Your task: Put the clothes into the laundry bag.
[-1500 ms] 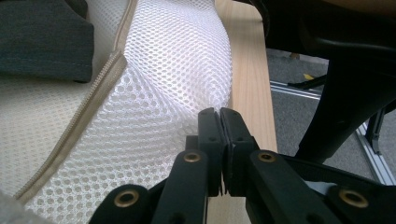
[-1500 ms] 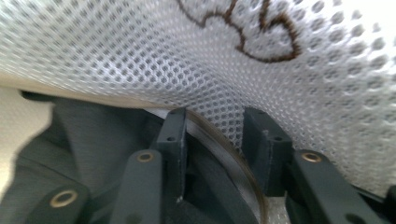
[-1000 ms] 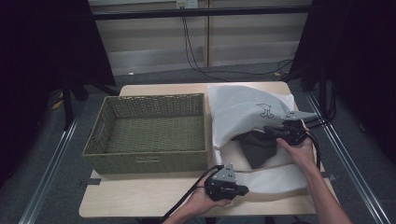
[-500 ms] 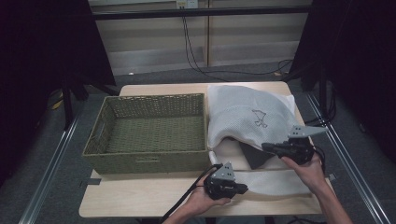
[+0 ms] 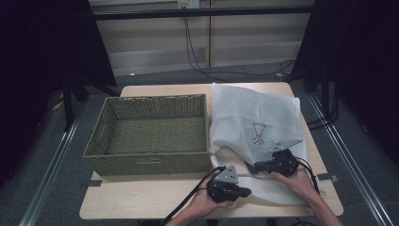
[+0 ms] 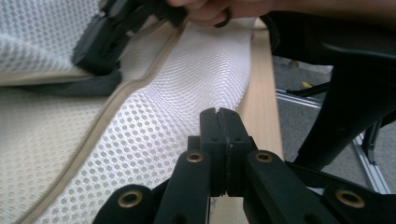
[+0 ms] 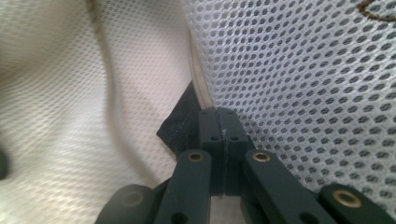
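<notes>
**Mesh bag opening worked at near edge; basket standing by**

While the wicker basket (image 5: 150, 134) sits unloaded on the left half of the table (image 5: 155, 202), all handling is confined to the right half. Items follow from left to right.

1. Wicker basket: upright, nothing visible inside, just beside the white mesh bag (image 5: 256, 117), which lies flat across the right half of the table.
2. Left gripper (image 5: 235, 190): at the near edge, just beside the bag's lower left corner. Its own view shows the 2 jaws pressed together; whether any mesh is nipped between them cannot be told. The bag's zipper band (image 6: 126, 86) runs diagonally ahead of it.
3. Right gripper (image 5: 263, 165): low over the bag's near portion, jaws together at the seam where a dark fabric item (image 7: 180, 126) shows inside the opening. Whether they pinch the edge or the fabric cannot be told.

Judgement: the step in hand appears to be working the bag's mouth around the dark item. The next move calls for a firm pinch on 1 layer only, the left gripper steadying the bag against sliding.
</notes>
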